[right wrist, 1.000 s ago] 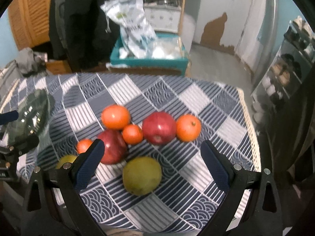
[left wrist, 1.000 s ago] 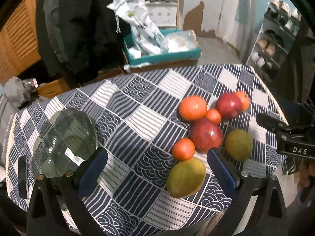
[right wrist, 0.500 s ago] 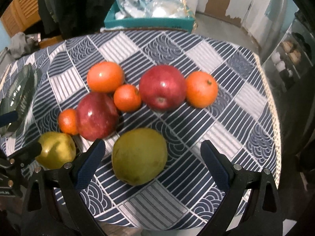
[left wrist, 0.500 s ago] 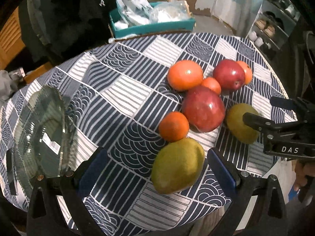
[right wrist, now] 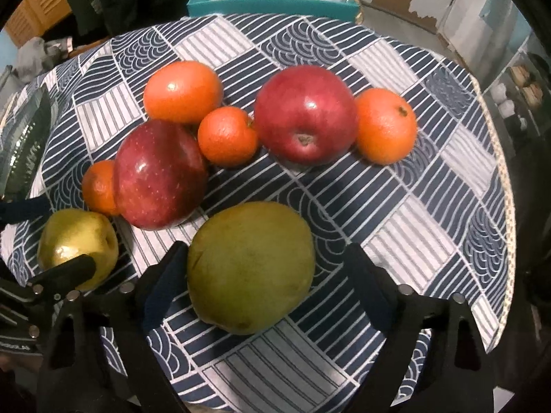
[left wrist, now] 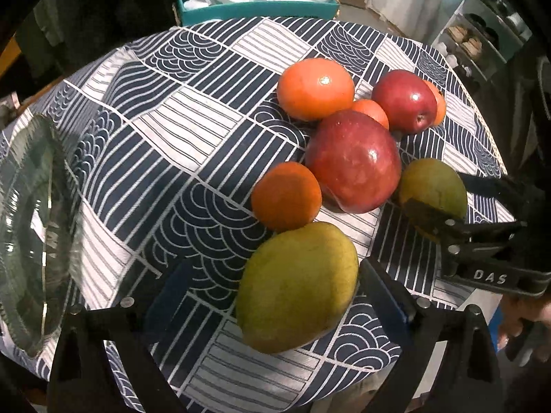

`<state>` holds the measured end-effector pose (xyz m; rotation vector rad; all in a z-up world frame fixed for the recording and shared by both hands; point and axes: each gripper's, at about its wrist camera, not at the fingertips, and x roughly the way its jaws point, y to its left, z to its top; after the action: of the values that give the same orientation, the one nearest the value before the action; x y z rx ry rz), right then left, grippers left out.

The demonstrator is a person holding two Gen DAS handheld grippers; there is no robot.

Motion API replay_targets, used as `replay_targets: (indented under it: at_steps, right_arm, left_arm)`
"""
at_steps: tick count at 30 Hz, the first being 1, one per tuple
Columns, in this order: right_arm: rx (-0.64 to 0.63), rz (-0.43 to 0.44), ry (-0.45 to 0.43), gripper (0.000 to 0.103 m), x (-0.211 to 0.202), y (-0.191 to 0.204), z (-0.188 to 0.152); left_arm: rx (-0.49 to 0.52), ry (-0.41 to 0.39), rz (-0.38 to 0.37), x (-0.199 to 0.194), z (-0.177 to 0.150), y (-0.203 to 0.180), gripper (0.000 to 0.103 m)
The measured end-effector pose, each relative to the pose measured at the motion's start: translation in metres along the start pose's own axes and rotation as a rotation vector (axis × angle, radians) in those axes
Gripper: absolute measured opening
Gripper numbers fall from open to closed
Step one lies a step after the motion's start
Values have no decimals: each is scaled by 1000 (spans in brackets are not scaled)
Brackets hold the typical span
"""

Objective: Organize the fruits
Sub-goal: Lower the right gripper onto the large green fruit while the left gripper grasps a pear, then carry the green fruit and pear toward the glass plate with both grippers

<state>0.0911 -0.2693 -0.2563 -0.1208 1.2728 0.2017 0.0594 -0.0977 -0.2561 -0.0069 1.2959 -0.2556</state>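
Note:
Two green mangoes, two red apples and several oranges lie clustered on the patterned tablecloth (left wrist: pixel 193 130). The near-left mango (left wrist: pixel 299 285) sits between the fingers of my left gripper (left wrist: pixel 275 265); the jaws are closing, with the right finger nearly touching and a gap on the left. The other mango (right wrist: pixel 251 265) lies between the fingers of my right gripper (right wrist: pixel 265 248); these jaws are closing too, close on the left with a gap on the right. Each wrist view shows the other gripper (left wrist: pixel 458 199) (right wrist: pixel 44 237) straddling its mango (left wrist: pixel 434 186) (right wrist: pixel 75 244). A big red apple (left wrist: pixel 354 161) lies between the two mangoes.
A clear glass bowl (left wrist: pixel 31 234) stands at the table's left side. A teal box (left wrist: pixel 258 7) of plastic bags sits behind the table. Shoe shelves (left wrist: pixel 482 34) stand at the right. The table's front edge is just below the mangoes. A hand (left wrist: pixel 527 323) holds the right gripper.
Both grippers have come down and tilted steeply toward the table, so each mango now lies between a pair of fingers. The right jaws have narrowed. No fruit has moved.

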Motion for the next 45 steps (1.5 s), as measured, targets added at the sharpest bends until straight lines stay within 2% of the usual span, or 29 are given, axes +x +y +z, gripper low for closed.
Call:
replay_targets:
  at_steps: [5, 9, 17, 29, 41, 45]
  right_arm:
    - [-6, 24, 20, 77, 8, 2, -2]
    - [-10, 24, 23, 75, 8, 3, -2]
    - [-29, 4, -4, 74, 5, 5, -4]
    - [-37, -4, -122, 74, -34, 7, 1]
    - [-58, 31, -296, 74, -92, 12, 9]
    - [-77, 43, -349, 74, -111, 18, 10]
  left_arm:
    - [-14, 33, -49, 5, -1, -1, 87]
    - [-13, 66, -87, 12, -4, -4, 73]
    - [2, 48, -68, 9, -8, -2, 72]
    - [10, -73, -15, -27, 0, 11, 72]
    - [51, -209, 33, -76, 9, 7, 72]
    - [48, -249, 27, -95, 12, 8, 72]
